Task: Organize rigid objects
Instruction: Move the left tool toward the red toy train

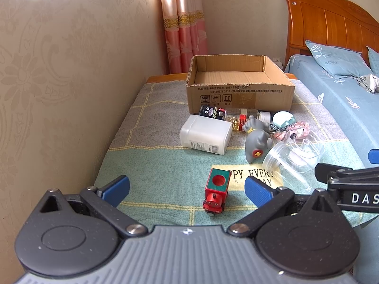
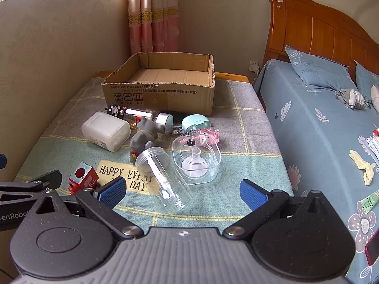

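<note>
While both tongs point(image 1: 187, 187) point(image 2: 181, 193) stand wide and empty, the left should straddle the train point(image 1: 216, 193) squarely before lifting it into the box point(image 1: 239, 87).

A wooden orange headboard point(image 2: 331, 37) stands at two o'clock. Below it lie a blue floral pillow point(image 2: 317, 71) and a crumpled grey cloth point(image 2: 350, 98). Pink-and-gold curtains point(image 1: 184, 23) hang at twelve.

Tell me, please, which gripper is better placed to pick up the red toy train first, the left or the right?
Left. The red toy train lies directly between the open left gripper fingers. From the right gripper, the train sits off to its left; the clear plastic jar lies before it instead.
</note>
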`<action>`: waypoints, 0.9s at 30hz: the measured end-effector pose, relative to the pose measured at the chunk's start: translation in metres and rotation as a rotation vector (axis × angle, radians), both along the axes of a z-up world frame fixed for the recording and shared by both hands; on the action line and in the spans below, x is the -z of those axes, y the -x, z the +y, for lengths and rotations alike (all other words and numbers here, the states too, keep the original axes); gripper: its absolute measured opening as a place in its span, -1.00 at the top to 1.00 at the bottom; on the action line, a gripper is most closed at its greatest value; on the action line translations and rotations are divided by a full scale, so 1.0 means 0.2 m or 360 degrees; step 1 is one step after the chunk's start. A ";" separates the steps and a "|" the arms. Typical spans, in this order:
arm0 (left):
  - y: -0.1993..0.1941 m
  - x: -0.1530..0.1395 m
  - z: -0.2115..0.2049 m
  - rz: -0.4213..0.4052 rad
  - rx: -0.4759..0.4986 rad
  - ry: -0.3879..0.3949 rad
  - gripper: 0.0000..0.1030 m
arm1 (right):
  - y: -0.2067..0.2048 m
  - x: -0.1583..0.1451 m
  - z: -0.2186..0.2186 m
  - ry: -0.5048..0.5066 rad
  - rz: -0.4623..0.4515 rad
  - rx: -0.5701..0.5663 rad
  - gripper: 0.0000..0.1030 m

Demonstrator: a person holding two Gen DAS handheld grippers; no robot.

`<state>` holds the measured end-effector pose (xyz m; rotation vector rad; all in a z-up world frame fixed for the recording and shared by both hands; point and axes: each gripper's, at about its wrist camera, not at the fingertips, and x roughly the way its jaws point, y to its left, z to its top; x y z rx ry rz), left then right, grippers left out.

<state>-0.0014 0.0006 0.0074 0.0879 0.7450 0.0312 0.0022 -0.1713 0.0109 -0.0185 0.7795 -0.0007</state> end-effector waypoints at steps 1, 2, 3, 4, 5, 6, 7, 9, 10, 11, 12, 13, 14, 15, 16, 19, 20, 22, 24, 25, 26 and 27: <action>0.00 0.00 0.00 0.0000 0.0000 0.0000 -0.99 | 0.00 0.00 0.00 0.0000 0.0000 -0.0001 -1.00; 0.00 0.00 0.00 0.0000 -0.0001 0.0002 -0.99 | 0.00 0.00 0.00 0.0000 -0.0001 -0.0002 -1.00; 0.00 0.00 0.00 0.0000 -0.0001 0.0004 -0.99 | 0.00 0.00 0.00 0.0001 0.0000 -0.0002 -1.00; 0.00 0.00 0.00 0.0001 -0.0002 0.0005 -0.99 | 0.00 0.00 0.00 0.0002 0.0000 -0.0003 -1.00; 0.00 0.00 0.00 0.0002 -0.0002 0.0005 -0.99 | 0.00 0.00 0.00 0.0002 -0.0001 -0.0004 -1.00; 0.00 0.00 0.00 0.0001 -0.0002 0.0005 -0.99 | 0.00 0.00 0.00 0.0001 -0.0001 -0.0002 -1.00; 0.00 0.00 0.00 0.0000 -0.0002 0.0005 -0.99 | 0.00 0.00 0.00 0.0000 -0.0002 -0.0002 -1.00; 0.00 0.00 0.00 -0.0001 0.0001 0.0007 -0.99 | 0.00 0.00 0.00 0.0000 -0.0002 -0.0003 -1.00; 0.00 0.00 0.00 -0.0002 0.0002 0.0012 -0.99 | 0.00 0.00 0.00 0.0001 -0.0003 -0.0003 -1.00; 0.00 0.00 0.00 -0.0002 0.0003 0.0016 -0.99 | 0.00 0.00 0.00 0.0002 -0.0004 -0.0004 -1.00; -0.01 0.01 0.00 -0.0001 0.0004 0.0020 -0.99 | 0.00 0.00 0.00 0.0004 -0.0003 -0.0005 -1.00; -0.01 0.01 0.00 -0.0001 0.0007 0.0023 -0.99 | 0.00 0.00 0.00 0.0006 -0.0004 -0.0005 -1.00; -0.01 0.01 0.00 -0.0001 0.0011 0.0026 -0.99 | 0.00 0.00 0.00 0.0010 -0.0005 -0.0008 -1.00; -0.01 0.01 0.00 -0.0001 0.0016 0.0027 -0.99 | 0.00 0.00 0.00 0.0011 -0.0006 -0.0010 -1.00; -0.01 0.01 0.00 -0.0004 0.0023 0.0027 -0.99 | -0.01 0.00 0.00 0.0012 -0.0006 -0.0011 -1.00; -0.02 0.01 0.00 -0.0024 0.0042 0.0027 -0.99 | -0.01 0.00 -0.01 0.0013 -0.0016 -0.0014 -1.00; -0.02 0.01 0.00 -0.0032 0.0050 0.0028 -0.99 | -0.01 0.00 -0.01 0.0015 -0.0019 -0.0018 -1.00; -0.02 0.00 0.01 -0.0042 0.0075 0.0038 -0.99 | -0.01 0.00 -0.01 0.0017 -0.0035 -0.0033 -1.00; -0.03 0.01 0.01 -0.0047 0.0104 0.0057 -0.99 | -0.01 0.00 -0.02 0.0018 -0.0044 -0.0042 -1.00; -0.03 0.01 0.02 -0.0053 0.0115 0.0065 -0.99 | -0.01 0.00 -0.02 0.0011 -0.0057 -0.0053 -1.00; -0.03 0.01 0.02 -0.0061 0.0121 0.0067 -0.99 | -0.02 0.00 -0.03 0.0005 -0.0065 -0.0061 -1.00; -0.04 0.01 0.03 -0.0068 0.0131 0.0066 -0.99 | -0.02 0.00 -0.03 0.0001 -0.0073 -0.0069 -1.00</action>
